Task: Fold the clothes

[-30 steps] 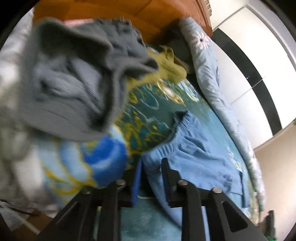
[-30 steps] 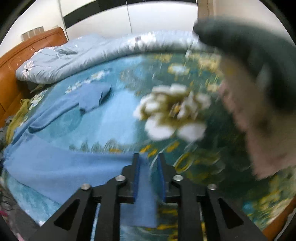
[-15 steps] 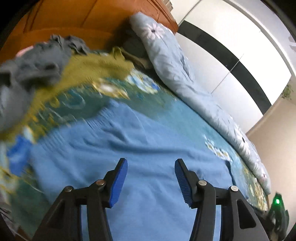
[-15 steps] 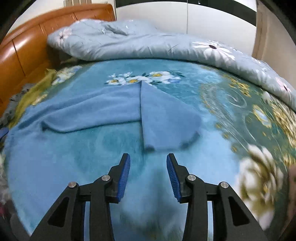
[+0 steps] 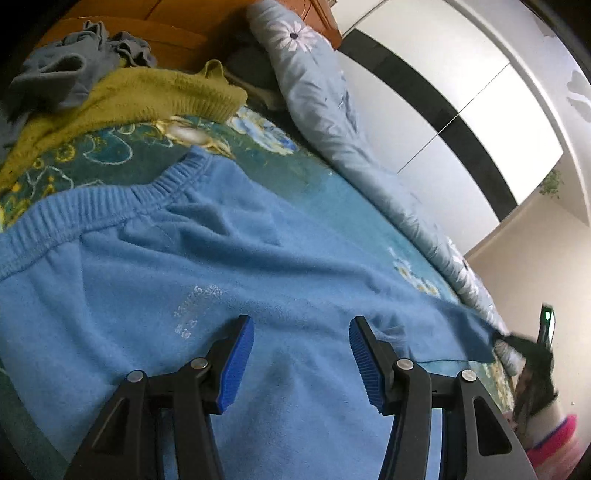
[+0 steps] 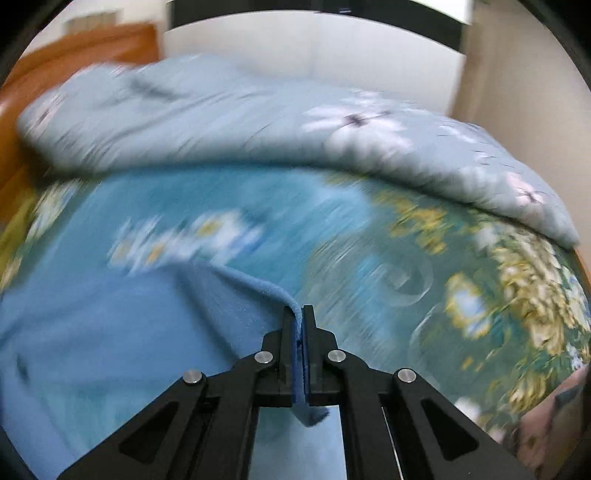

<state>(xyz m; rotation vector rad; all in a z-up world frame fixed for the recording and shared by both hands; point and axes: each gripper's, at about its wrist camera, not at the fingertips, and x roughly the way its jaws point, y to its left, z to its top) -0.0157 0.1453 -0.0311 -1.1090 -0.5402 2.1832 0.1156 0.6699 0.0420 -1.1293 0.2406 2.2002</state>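
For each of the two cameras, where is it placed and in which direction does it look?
Left wrist: sits on the left claw, looking along its open fingers over the blue sweater toward the headboard; only the claw shows.
Right wrist: sits on the right claw, looking across the bed toward the pale duvet; it is shut on a sweater edge, and the picture is blurred.
Shared: the blue sweater, floral bedspread, duvet and headboard.

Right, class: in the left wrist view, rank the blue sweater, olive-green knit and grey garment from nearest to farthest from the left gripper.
1. Blue sweater: directly under the left gripper.
2. Olive-green knit: beyond it, upper left.
3. Grey garment: farthest, on the knit by the headboard.
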